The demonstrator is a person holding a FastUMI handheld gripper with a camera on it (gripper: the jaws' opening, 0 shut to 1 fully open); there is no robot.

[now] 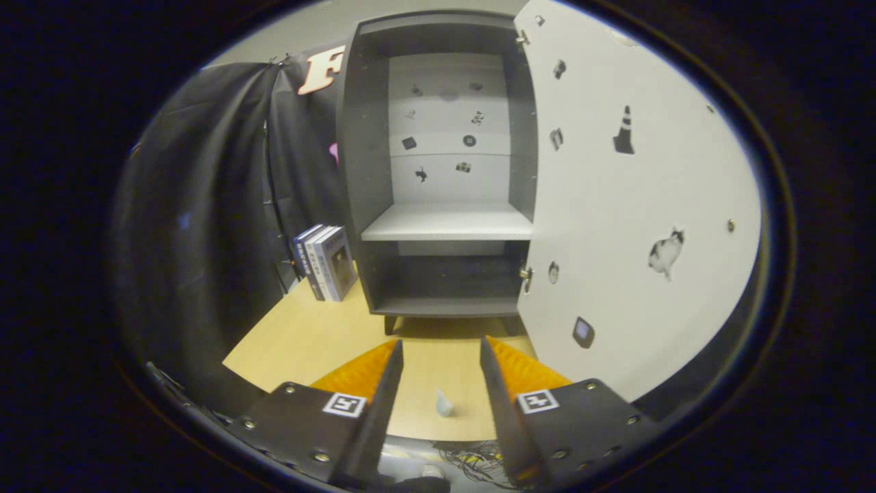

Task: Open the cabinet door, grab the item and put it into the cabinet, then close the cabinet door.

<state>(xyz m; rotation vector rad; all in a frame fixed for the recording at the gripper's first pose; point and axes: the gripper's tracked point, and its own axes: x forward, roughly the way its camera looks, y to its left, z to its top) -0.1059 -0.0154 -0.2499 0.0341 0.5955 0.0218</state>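
Observation:
A dark grey cabinet [438,171] stands on a light wooden table [308,335], straight beyond my fingers. Its white door [629,226], dotted with small stickers, is swung wide open to the right and reaches close to my right finger. Inside, a pale shelf [448,222] splits the cabinet into an upper and a lower compartment; both look bare. My gripper [441,349] is open, its fingers apart with nothing between them. Down on the table between the fingers lies a small pale grey item [444,404], close to the near table edge.
Three books [327,261] stand upright on the table against the cabinet's left side. A black cloth wall [205,205] hangs to the left. Loose cables [472,455] lie below the table's near edge.

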